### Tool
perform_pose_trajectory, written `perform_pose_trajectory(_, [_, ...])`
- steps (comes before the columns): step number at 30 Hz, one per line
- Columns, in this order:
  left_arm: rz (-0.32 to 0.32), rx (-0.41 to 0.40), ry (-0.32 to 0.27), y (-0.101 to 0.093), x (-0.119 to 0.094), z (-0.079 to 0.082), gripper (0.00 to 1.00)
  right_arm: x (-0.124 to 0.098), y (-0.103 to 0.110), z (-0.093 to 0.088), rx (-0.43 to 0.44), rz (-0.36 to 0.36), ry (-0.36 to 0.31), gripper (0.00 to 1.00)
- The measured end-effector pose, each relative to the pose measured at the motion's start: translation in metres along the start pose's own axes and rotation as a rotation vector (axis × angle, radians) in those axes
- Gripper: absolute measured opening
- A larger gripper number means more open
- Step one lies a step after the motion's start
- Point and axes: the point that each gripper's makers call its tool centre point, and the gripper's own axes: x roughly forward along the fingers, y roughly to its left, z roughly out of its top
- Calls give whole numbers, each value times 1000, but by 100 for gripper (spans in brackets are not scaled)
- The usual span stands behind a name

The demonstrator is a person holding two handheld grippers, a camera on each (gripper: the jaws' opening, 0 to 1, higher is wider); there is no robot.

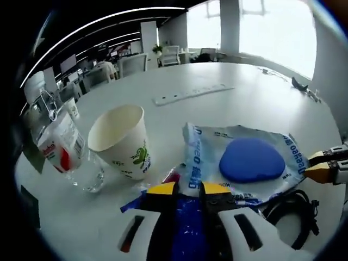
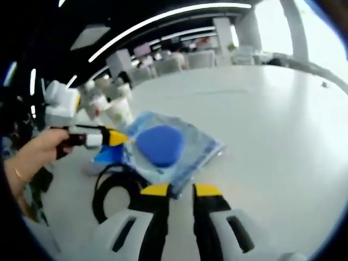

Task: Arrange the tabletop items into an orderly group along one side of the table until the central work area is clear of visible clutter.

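Left gripper (image 1: 188, 190), bottom centre of the left gripper view: my yellow-tipped jaws stand nearly together on the near edge of a clear plastic bag (image 1: 239, 157) with blue print, and I judge them clamped on that edge. Just right of my jaws, at the lower right, lies a looped black cable (image 1: 291, 209). Inside the bag, right of centre, sits a blue oval pad (image 1: 252, 159). At the right edge of the frame my right gripper (image 1: 326, 166) meets the bag's far corner. Left of centre stands an upright white paper cup (image 1: 120, 140) with a green logo; left of it a clear glass (image 1: 89, 174), and at the far left a white carton (image 1: 60, 144) with red print. Beyond, in the upper centre, a white power strip (image 1: 193, 93) lies alone on the white table (image 1: 261, 92).

Right gripper (image 2: 179, 190), bottom centre of the right gripper view: jaws a little apart at the bag's (image 2: 179, 149) corner; whether they pinch it I cannot tell. At the left, my hand (image 2: 38, 149) carries the left gripper (image 2: 117, 138) against the bag.

Hazards, as I judge them: the film is slack, so pulling from both ends may tip the pad out or tear the edge; a drag toward the cup could topple it or the glass; the cable may snag a jaw.
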Motion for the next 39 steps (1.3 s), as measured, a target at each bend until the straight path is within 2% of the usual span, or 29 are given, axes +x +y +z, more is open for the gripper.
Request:
perform_pose_trajectory(6, [-5, 6, 15, -1, 0, -5, 6, 1, -1, -3, 24, 15, 10, 6])
perform_pose_trajectory(11, [3, -5, 17, -2, -1, -6, 3, 1, 0, -3, -34, 24, 10, 3])
perform_pose_trajectory(14, [0, -17, 17, -3, -3, -6, 2, 0, -1, -2, -32, 24, 12, 2])
perform_pose_trajectory(15, [7, -54, 12, -3, -3, -6, 2, -1, -1, -1, -30, 23, 12, 2])
perform_pose_trajectory(20, [-4, -71, 10, -4, -5, -5, 1, -5, -1, 10, -105, 8, -11, 0])
perform_pose_trajectory(31, [-36, -46, -16, -12, -11, 3, 0, -12, -7, 19, -142, -16, -8, 0])
perform_pose_trajectory(34, [-37, -35, -25, -13, -13, 6, 0, -15, -7, 26, -195, -17, -19, 0])
perform_pose_trajectory(36, [-39, -37, -36, -14, -15, 9, 0, -16, -9, 29, -206, -20, -22, 0])
perform_pose_trajectory(39, [-50, -52, -56, -16, -16, 14, 0, -19, -14, 43, -200, -35, -54, 0])
